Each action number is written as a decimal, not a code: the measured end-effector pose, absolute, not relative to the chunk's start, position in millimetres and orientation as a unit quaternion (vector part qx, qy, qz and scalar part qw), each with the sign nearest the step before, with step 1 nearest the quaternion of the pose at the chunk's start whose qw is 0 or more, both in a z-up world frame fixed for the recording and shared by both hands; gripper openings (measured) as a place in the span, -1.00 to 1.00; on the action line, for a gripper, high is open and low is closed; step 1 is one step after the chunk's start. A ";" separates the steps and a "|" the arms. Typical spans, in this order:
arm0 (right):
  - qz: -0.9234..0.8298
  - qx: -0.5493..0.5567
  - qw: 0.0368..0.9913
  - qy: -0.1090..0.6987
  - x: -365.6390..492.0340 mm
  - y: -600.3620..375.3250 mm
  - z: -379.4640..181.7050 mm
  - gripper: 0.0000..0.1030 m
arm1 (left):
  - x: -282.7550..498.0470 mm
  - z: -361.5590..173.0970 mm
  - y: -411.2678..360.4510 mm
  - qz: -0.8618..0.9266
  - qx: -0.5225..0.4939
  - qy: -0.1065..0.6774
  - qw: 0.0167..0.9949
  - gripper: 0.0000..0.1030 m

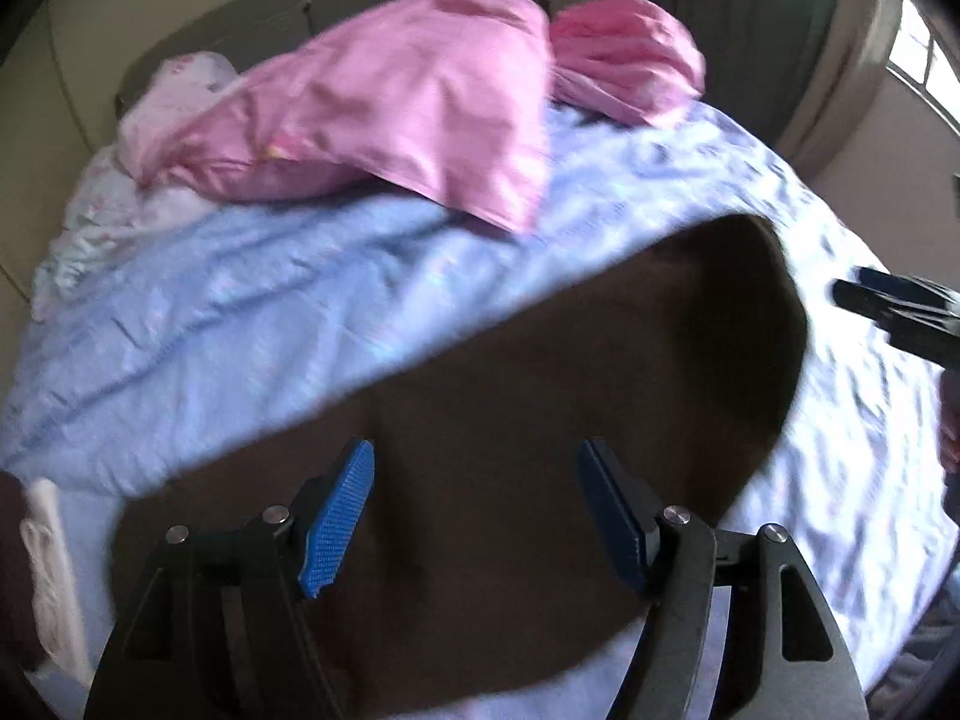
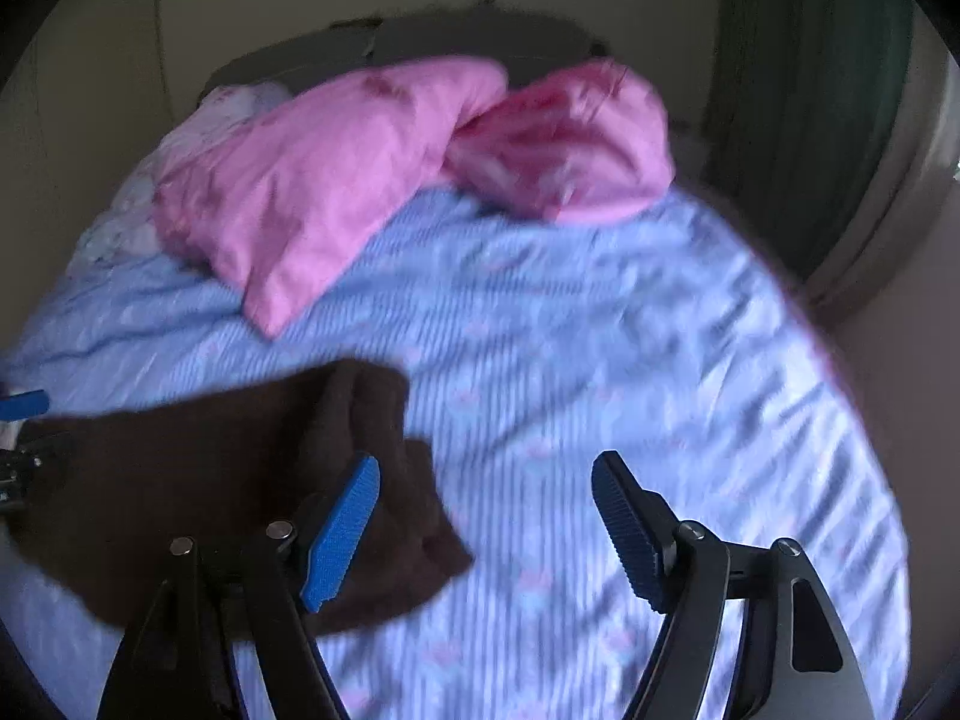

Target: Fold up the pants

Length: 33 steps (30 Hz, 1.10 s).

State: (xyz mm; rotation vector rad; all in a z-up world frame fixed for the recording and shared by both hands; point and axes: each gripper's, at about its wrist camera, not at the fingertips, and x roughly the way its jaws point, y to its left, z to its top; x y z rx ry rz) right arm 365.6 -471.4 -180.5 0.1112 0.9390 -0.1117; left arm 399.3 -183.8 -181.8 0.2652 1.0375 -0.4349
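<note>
**On the bed: dark pants, both grippers free**

On the near part of the bed lie the pants (image 1: 540, 396), a dark brown, soft bundle that looks already doubled over at least once; the right wrist view shows layered edges and a rounded fold at their right end. They rest flat on the blue sheet (image 1: 240, 312), nothing on top of them.

The cloth looks thick and limp, more like fleece or knit than slick fabric. I would expect it to be light, to sag the moment it is lifted, and to grip well on ribbed pads. Nothing about it is fragile. The sensible hold, to my eye, is at the corners of one short edge, pinching all layers together so the stack does not slide apart.

The left gripper (image 1: 477, 516) hangs above the pants, jaws apart, nothing between them. The right gripper (image 2: 486, 531) is likewise spread and empty, over the sheet just beside the pants' right end.

Farther up the bed sit two pink pillows (image 2: 324, 180), well apart from the pants. Both views are blurred, so finer seams cannot be made out.
</note>
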 end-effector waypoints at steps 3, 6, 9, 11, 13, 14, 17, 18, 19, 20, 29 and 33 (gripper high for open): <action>-0.003 0.070 0.874 0.481 359.2 -482.7 -196.5 0.05 | 381.2 -194.9 -196.4 -0.212 0.113 0.508 0.827 0.35; 0.047 0.035 0.870 0.490 363.1 -478.1 -201.1 0.05 | 374.1 -207.3 -194.5 -0.211 0.084 0.525 0.820 0.35; 0.108 -0.001 0.869 0.483 372.8 -466.4 -202.1 0.05 | 369.0 -217.6 -195.3 -0.200 0.085 0.535 0.817 0.35; 0.135 -0.021 0.861 0.491 384.9 -460.6 -206.2 0.05 | 367.7 -222.1 -196.0 -0.194 0.094 0.535 0.817 0.35; 0.167 -0.033 0.847 0.503 396.5 -455.5 -213.4 0.05 | 368.5 -225.4 -195.8 -0.186 0.100 0.538 0.816 0.35; 0.181 -0.033 0.838 0.513 401.7 -453.5 -218.6 0.05 | 368.9 -226.1 -195.2 -0.183 0.099 0.538 0.817 0.35; 0.199 -0.010 0.816 0.543 415.9 -454.5 -240.5 0.04 | 369.6 -226.4 -193.9 -0.176 0.092 0.539 0.819 0.35; 0.194 -0.003 0.810 0.553 417.9 -455.7 -245.7 -0.23 | 370.1 -226.8 -192.4 -0.172 0.088 0.540 0.819 0.35; 0.187 -0.003 0.808 0.559 417.3 -455.9 -248.8 -0.38 | 370.3 -226.4 -191.0 -0.169 0.084 0.541 0.819 0.35; 0.177 -0.007 0.808 0.562 415.8 -455.8 -249.0 -0.42 | 370.6 -226.3 -189.0 -0.167 0.079 0.542 0.820 0.35; 0.110 0.038 0.802 0.586 383.9 -470.0 -239.9 -0.39 | 369.7 -238.0 -192.5 -0.157 0.108 0.546 0.816 0.38; 0.053 0.019 0.812 0.581 382.0 -473.9 -240.9 0.32 | 371.9 -242.8 -187.6 -0.152 0.092 0.554 0.814 0.40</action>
